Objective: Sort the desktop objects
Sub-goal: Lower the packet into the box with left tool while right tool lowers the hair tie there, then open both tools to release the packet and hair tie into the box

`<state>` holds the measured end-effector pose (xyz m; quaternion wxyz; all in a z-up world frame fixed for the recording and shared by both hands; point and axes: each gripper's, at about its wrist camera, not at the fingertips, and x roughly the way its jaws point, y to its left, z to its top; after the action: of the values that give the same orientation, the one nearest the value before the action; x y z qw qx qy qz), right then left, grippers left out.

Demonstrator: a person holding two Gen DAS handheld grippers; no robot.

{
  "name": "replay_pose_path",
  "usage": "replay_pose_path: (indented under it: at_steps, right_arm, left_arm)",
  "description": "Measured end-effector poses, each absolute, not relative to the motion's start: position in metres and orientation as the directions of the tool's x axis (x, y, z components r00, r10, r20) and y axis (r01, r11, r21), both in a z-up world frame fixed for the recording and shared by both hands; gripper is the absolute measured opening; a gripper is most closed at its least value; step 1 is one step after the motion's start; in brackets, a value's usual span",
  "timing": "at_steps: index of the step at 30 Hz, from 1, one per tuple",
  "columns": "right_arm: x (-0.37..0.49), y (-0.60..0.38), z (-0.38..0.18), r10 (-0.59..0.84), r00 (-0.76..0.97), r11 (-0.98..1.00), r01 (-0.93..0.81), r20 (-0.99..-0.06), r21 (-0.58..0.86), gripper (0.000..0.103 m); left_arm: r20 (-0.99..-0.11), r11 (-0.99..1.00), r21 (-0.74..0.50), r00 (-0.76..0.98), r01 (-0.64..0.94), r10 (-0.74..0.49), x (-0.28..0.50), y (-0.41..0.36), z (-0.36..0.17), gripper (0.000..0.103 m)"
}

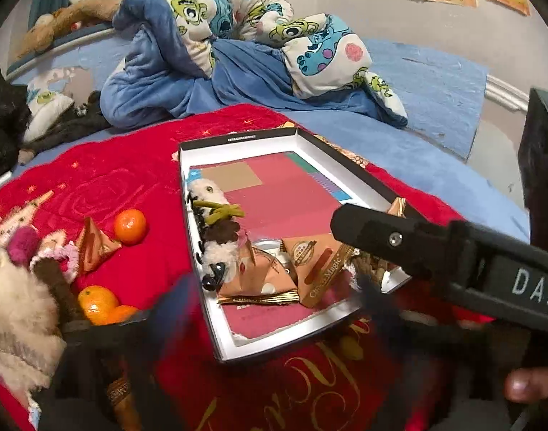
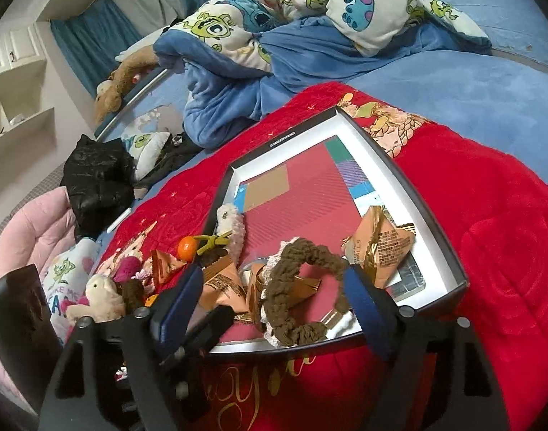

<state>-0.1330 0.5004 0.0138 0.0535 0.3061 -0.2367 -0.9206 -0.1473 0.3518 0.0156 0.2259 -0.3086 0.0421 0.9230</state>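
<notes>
A shallow black box (image 1: 238, 140) with a white rim (image 2: 410, 197) lies on the red blanket. In it are fluffy hair clips (image 1: 211, 194), orange snack packets (image 1: 317, 262) (image 2: 380, 248) and a brown crochet scrunchie (image 2: 299, 287). My right gripper (image 2: 270, 276) stands open over the box's near edge; the scrunchie lies between its blue pads (image 2: 362, 305), resting on the packets. The right gripper's black body (image 1: 435, 251) crosses the left wrist view above the scrunchie (image 1: 372, 267). My left gripper (image 1: 274, 309) is open, its blurred fingers wide apart at the box's near end with nothing gripped.
Left of the box on the blanket lie tangerines (image 1: 130, 226) (image 2: 186, 246), another snack packet (image 1: 94, 244), a pink pompom (image 1: 22, 246) and a cream plush toy (image 1: 15, 309) (image 2: 103, 294). A rumpled cartoon quilt (image 1: 238, 28) is piled behind. A thumb (image 1: 529, 384) shows at lower right.
</notes>
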Motion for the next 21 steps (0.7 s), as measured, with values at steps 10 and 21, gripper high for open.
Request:
replay_pose_path:
  at_steps: [10, 21]
  right_arm:
    - [-0.1273, 0.5059, 0.0187, -0.206, -0.825, -0.887, -0.070, -0.526, 0.457, 0.103]
    - [-0.1272, 0.5065, 0.0201, -0.201, -0.827, -0.879, -0.085, -0.525, 0.470, 0.103]
  left_arm:
    - [-0.579, -0.915, -0.054, -0.734, -0.401, 0.356, -0.1502, 0.3450, 0.0170, 0.103]
    - [-0.590, -0.915, -0.063, -0.724, -0.399, 0.357, -0.1514, 0.3448, 0.0149, 0.103]
